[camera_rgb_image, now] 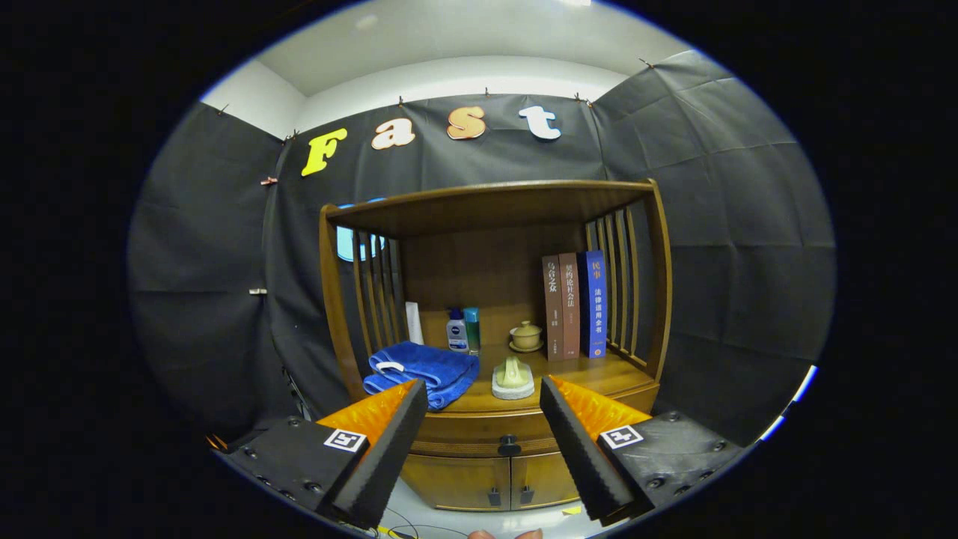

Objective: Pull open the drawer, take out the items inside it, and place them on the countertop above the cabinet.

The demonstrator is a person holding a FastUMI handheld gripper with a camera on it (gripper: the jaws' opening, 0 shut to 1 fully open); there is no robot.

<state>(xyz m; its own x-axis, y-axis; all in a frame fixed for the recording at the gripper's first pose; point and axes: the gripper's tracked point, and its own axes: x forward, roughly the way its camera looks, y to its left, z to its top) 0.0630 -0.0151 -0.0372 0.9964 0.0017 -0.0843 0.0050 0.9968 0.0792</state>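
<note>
The gripper (483,400) is spread wide with nothing between its fingers, hanging out in front of the cabinet (494,329) with plenty of free air around it. Straight ahead, in the gap between the fingers, is the drawer (479,438), pushed in flush, a long low front running side to side just under the countertop (599,374), with its dark knob (509,446) dead centre facing the gripper. Two small doors (490,479) sit below it. The countertop is fairly busy: a blue towel (423,370) draped over the front edge on the left, a pale brush (513,378) in the middle, bottles (462,329) and a lidded cup (526,335) behind, books (575,305) upright on the right (bare wood in front of those). Slatted sides and a roof box it in.
</note>
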